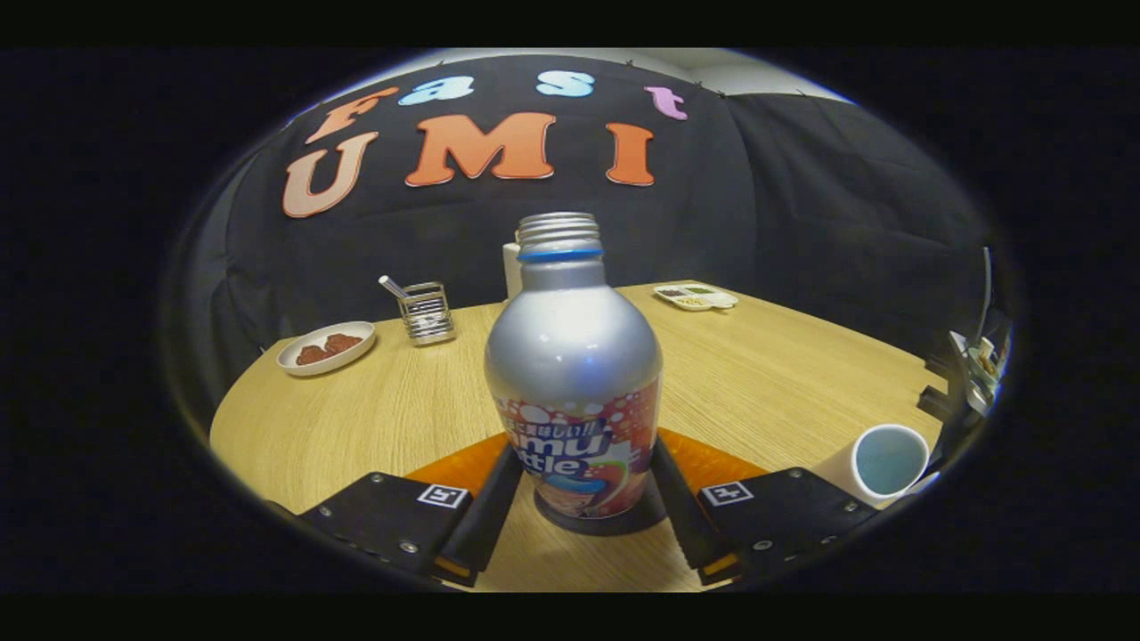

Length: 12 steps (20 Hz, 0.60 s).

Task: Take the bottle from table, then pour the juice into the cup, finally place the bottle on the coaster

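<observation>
Between the fingers of the hand-held gripper (583,512), which flank it without clearly pressing, the bottle (573,374) stands upright on a dark coaster (598,525) on the table (356,418), cup (886,463) nearby; releasing cleanly likely means widening evenly, then backing straight out

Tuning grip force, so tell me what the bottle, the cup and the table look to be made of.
Bottle, upright between the gripper fingers: likely aluminium, satin silver shoulder with soft highlights, threaded metal neck, glossy printed label.
Cup, beside the right finger: probably paper or thin plastic, matte white wall, pale blue inside.
Table: wood or wood-look laminate, light grain lines, low sheen.
</observation>
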Tool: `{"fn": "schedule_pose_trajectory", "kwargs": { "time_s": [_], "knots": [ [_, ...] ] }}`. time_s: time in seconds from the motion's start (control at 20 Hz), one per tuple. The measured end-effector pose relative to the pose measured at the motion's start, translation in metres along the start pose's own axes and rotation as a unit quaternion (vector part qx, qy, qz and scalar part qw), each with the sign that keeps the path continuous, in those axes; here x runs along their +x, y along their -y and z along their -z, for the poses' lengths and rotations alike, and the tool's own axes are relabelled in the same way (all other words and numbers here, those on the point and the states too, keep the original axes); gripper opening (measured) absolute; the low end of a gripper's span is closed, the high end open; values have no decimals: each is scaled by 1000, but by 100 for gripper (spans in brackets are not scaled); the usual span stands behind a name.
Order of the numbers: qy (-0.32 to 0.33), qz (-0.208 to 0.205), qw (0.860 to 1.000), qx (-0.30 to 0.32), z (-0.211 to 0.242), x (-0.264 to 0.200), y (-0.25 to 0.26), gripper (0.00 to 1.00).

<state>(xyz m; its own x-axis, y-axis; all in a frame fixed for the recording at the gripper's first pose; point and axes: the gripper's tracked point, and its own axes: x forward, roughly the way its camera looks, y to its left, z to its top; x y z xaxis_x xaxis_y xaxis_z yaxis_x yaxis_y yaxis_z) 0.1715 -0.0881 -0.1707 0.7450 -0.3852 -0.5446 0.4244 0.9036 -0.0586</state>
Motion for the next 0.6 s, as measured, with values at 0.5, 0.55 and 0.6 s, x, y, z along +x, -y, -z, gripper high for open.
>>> {"fn": "schedule_pose_trajectory", "kwargs": {
  "time_s": [0.5,0.55,0.6],
  "knots": [
    [-13,-11,1000,-10,14,-9,-1,98],
    [-14,-10,1000,-14,15,-12,0,98],
    [-13,-10,1000,-16,16,-17,1,97]
  ]
}}
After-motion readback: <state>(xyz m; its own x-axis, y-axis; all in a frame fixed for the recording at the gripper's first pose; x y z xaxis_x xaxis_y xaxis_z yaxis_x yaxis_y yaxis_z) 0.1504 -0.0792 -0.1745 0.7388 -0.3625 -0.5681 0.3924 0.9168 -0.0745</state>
